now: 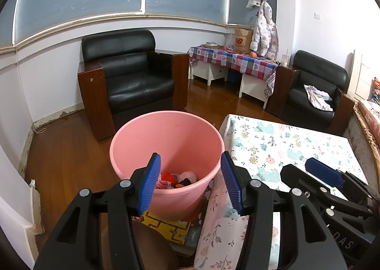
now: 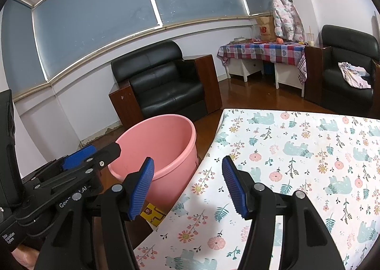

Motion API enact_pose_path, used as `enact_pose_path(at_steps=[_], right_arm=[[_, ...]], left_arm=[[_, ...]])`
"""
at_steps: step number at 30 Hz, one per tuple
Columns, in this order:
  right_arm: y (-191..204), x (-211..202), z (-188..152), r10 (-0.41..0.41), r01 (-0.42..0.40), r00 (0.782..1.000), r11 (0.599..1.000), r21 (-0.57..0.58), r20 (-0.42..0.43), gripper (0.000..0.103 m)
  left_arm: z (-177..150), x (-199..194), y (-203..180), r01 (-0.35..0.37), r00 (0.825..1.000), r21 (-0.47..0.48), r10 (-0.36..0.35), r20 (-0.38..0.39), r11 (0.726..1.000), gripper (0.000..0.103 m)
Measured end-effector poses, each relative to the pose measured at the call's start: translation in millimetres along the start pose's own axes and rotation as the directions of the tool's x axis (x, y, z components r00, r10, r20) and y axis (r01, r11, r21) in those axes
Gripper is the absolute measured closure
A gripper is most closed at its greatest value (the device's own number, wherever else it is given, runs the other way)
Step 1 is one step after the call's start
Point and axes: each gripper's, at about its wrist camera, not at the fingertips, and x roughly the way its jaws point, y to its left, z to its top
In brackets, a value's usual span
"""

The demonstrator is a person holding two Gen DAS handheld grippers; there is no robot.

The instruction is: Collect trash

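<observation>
Pink plastic bucket [image 1: 166, 149] is sitting at the table's [image 2: 308, 151] nine o'clock, holding crumpled soft scraps [image 1: 178, 181], probably light; pinching them mid-bunch looks easiest. Left gripper [image 1: 190, 182] and right gripper [image 2: 187, 187] are gaping, empty.

Above pink bucket [image 1: 166, 149]: open air, my left gripper [image 1: 190, 184] passes freely | right of bucket: table edge [image 1: 228, 127] nearly touching, gap probably too tight | beyond bucket: black armchair [image 1: 133, 73] blocks | bucket floor: scraps [image 1: 178, 179].

One pink bucket [image 1: 166, 141], two armchairs [image 1: 128, 68]
</observation>
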Motion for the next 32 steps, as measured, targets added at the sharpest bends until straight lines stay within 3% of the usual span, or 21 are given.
enact_pose_path(at_steps=[32], right_arm=[[-26, 3, -9, -0.017, 0.017, 1.000, 0.999, 0.046, -0.017, 0.044]], left_arm=[[-3, 12, -18, -0.005, 1.000, 0.048, 0.006, -0.017, 0.999, 0.050]])
